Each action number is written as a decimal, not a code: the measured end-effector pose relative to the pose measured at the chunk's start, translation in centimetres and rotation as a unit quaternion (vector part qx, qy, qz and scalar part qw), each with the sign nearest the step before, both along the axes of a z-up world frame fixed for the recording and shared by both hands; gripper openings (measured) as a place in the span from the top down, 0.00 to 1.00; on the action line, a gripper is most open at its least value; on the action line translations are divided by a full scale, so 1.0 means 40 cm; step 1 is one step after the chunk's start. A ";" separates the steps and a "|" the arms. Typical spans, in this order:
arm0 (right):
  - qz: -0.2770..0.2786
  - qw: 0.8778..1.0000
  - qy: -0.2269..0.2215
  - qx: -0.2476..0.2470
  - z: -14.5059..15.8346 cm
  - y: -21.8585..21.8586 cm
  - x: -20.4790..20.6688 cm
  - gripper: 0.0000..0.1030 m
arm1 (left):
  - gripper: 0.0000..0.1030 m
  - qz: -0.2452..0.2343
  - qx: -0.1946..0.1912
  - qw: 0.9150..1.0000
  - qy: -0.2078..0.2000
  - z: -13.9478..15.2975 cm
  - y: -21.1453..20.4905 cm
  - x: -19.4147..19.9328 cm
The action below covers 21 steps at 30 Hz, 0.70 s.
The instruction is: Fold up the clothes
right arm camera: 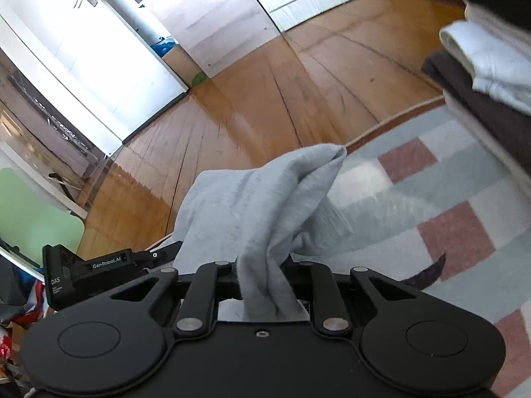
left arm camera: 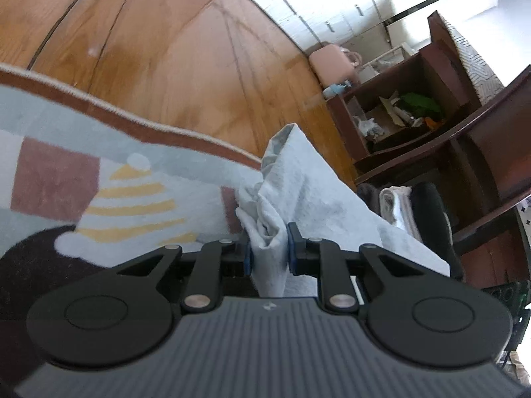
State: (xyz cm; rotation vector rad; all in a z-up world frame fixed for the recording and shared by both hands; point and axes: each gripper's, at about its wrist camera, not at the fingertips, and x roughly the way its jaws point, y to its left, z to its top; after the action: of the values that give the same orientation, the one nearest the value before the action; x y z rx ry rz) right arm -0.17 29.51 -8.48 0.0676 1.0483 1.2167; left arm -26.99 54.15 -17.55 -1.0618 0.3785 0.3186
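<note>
A light grey garment is bunched between the blue pads of my left gripper, which is shut on it; the cloth rises in a peak ahead of the fingers and drapes off to the right. In the right wrist view the same light grey garment is pinched in my right gripper, shut on a gathered fold that stands up in front of the jaws. The other gripper shows at the left of that view. The garment hangs above a patterned rug.
The rug has grey, pink and yellow patches and a brown border on a wooden floor. A dark wooden shelf unit holds clutter. Folded clothes are stacked at the right. A green chair seat is at the left.
</note>
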 end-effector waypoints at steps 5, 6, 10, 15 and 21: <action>-0.011 1.000 -0.005 0.005 0.018 -0.008 0.004 0.80 | 0.83 0.003 0.016 1.000 -0.001 0.030 -0.024 -0.002; -0.011 1.000 -0.006 0.007 0.023 -0.010 0.000 0.81 | 0.83 0.003 0.020 1.000 0.002 0.036 -0.032 -0.008; 0.000 1.000 -0.017 0.009 0.041 -0.011 -0.027 0.81 | 0.83 0.007 0.029 1.000 0.006 0.060 -0.045 -0.032; 0.008 0.999 -0.039 0.005 0.090 -0.043 -0.067 0.81 | 0.84 -0.007 0.075 0.997 0.007 0.109 -0.080 -0.032; -0.031 0.998 -0.018 0.060 0.157 -0.128 -0.096 0.81 | 0.84 -0.033 0.069 0.996 -0.047 0.150 -0.120 -0.060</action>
State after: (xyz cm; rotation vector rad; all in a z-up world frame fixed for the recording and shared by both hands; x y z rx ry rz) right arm -4.01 24.38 -2.18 0.1705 0.9352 1.2202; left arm -29.37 49.35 -11.54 -0.9238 0.3023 0.2317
